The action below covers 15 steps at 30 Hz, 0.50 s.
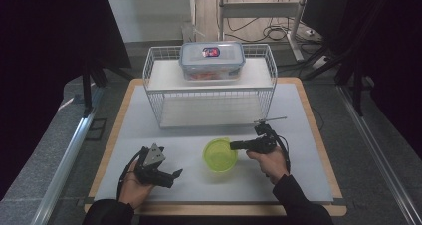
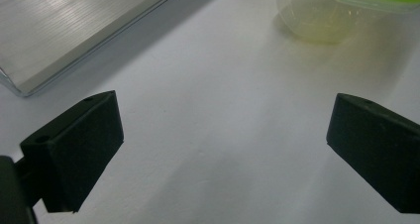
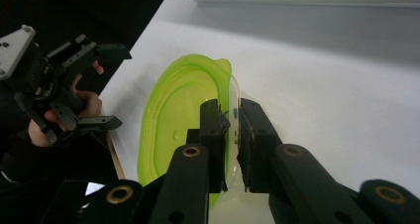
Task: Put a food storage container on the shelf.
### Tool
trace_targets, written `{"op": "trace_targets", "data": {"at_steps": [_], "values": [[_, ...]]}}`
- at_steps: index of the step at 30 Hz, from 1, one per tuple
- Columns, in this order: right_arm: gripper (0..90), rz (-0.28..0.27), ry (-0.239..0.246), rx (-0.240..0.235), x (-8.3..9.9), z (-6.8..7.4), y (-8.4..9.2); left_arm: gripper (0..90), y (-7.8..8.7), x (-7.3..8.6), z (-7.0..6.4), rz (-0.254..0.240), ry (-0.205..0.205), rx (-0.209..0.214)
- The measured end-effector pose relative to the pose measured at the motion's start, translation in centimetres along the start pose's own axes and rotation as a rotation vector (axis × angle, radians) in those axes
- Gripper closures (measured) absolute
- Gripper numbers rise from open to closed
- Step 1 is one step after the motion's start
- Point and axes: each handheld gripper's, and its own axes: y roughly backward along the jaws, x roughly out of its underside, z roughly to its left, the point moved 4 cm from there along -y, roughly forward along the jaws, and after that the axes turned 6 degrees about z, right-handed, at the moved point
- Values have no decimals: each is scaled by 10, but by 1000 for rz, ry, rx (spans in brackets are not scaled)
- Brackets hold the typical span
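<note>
White mat (image 1: 298,135) on a wood-edged table, dark room around, cables on the floor beyond. One white wire rack with two shelves (image 1: 154,85) at the far middle of the mat. On the rack's top shelf, one clear rectangular plastic box with a snap-on lid (image 1: 212,59), something red inside, too blurred to name. Lower shelf bare.

In front of the rack, nearer the person, one round clear plastic container with a lime-green lid (image 1: 219,155); contents hard to tell through the wall.

Two handheld grippers. Right gripper (image 1: 234,145), in front of the rack and at the container's right, jaws clamped on the rim, one pad over the green lid, one outside the clear wall; seen close in the right gripper view (image 3: 230,135). Left gripper (image 1: 174,175), further left in front of the rack, well apart from the container, jaws spread wide over bare mat with nothing between them (image 2: 223,144).
</note>
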Motion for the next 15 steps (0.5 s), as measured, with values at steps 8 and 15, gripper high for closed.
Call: {"op": "trace_targets", "data": {"at_steps": [8, 15], "values": [[820, -50, -4, -15, -8, 4, 13, 11, 0, 0, 0, -1, 0, 0], [820, -74, 14, -13, -18, 12, 24, 11, 1, 0, 0, -3, -1, -1]]}}
